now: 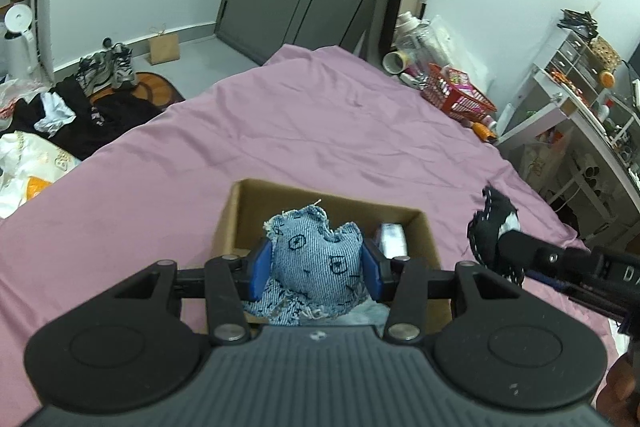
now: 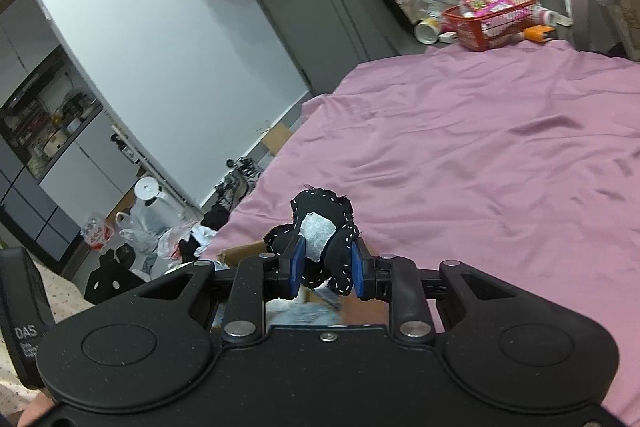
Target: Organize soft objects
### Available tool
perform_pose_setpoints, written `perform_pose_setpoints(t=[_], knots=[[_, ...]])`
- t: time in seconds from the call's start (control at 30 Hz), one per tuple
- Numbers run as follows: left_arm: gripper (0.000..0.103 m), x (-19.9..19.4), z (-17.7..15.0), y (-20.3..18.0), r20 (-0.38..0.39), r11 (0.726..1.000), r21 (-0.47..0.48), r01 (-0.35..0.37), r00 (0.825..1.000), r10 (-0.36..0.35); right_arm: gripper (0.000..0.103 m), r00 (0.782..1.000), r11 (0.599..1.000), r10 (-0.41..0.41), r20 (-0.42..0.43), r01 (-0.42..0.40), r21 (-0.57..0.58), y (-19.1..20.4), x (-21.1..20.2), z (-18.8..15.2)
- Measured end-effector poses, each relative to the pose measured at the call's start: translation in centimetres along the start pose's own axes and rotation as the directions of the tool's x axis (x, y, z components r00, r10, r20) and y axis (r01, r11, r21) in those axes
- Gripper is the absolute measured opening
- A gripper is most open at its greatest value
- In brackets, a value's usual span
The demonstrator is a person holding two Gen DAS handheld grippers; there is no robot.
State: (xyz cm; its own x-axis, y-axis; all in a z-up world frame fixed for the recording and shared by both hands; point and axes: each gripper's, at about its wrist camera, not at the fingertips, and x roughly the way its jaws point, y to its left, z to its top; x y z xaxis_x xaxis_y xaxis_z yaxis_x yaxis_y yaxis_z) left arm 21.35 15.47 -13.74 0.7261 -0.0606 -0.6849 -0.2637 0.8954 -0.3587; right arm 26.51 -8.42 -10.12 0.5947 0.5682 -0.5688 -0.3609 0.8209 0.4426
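Observation:
My left gripper (image 1: pixel 316 273) is shut on a pale blue denim stuffed toy (image 1: pixel 316 263), held over an open cardboard box (image 1: pixel 248 203) on the pink bed. Inside the box lie a small white object (image 1: pixel 392 239) and some pale fabric. My right gripper (image 2: pixel 326 269) is shut on a black stuffed toy with white stitching and a white patch (image 2: pixel 320 227). In the left wrist view that black toy (image 1: pixel 492 227) and the right gripper (image 1: pixel 504 247) hang just right of the box. A corner of the box (image 2: pixel 240 253) shows below the right gripper.
The pink bedsheet (image 1: pixel 320 127) stretches ahead. A red basket (image 1: pixel 460 91) with bottles and clutter sits at the far right corner. Dark clothes, bags and shoes (image 1: pixel 108 71) lie on the floor to the left. A white shelf unit (image 1: pixel 580 99) stands at the right.

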Motion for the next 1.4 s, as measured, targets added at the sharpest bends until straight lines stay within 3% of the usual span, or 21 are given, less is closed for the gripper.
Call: perform_pose_setpoints(t=[0.3, 0.67, 0.87, 1.1, 1.4], knots=[[0.057, 0.3, 0.1, 1.7, -0.062, 0.998, -0.052, 0.026, 0.998, -0.029, 0.024, 0.999, 0.999, 0.041, -0.028, -0.041, -0.001, 2.2, 1.6, -0.2], [0.067, -1.3, 1.0, 2.0, -0.022, 0.999, -0.052, 0.002, 1.000, -0.003, 0.027, 0.997, 0.997, 0.070, -0.032, -0.070, -0.011, 4.1, 2.4, 0.5], [0.068, -2.0, 1.2, 2.4, -0.016, 0.998, -0.066, -0.018, 1.000, 0.017, 0.050, 0.996, 0.998, 0.056, -0.065, -0.055, 0.024, 3.7, 3.1, 0.2], [0.077, -3.2, 1.1, 2.2, -0.016, 0.997, -0.063, -0.048, 0.999, 0.047, 0.057, 0.998, 0.997, 0.034, -0.061, -0.030, 0.064, 2.2, 1.6, -0.2], [0.079, -5.2, 0.4, 1.0, -0.020, 0.997, -0.037, -0.064, 0.998, 0.063, 0.068, 0.999, 0.998, 0.002, -0.042, 0.001, 0.059, 0.4, -2.3, 0.0]])
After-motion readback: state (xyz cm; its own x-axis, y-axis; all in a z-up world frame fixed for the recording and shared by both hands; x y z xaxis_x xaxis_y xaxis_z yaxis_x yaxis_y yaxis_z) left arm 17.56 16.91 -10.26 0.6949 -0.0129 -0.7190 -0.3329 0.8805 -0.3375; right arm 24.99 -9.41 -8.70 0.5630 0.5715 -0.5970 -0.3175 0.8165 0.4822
